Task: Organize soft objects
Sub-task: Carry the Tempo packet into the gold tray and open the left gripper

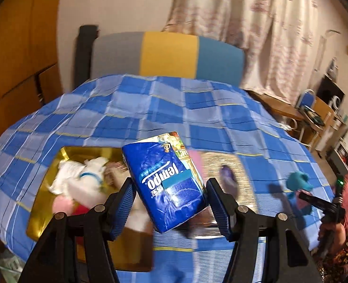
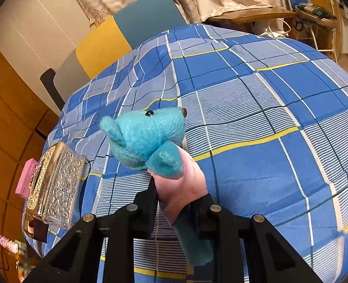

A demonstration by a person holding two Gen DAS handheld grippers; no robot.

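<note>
Both grippers loaded above the checked bedspread

Left gripper stands spread wide around a blue tissue pack, over the gold box of plush toys near the bedspread's left edge; right gripper pinches the teal plush toy by its pink body.

A blue checked bedcover carries a silver embossed box and seemingly a gold tray
</note>
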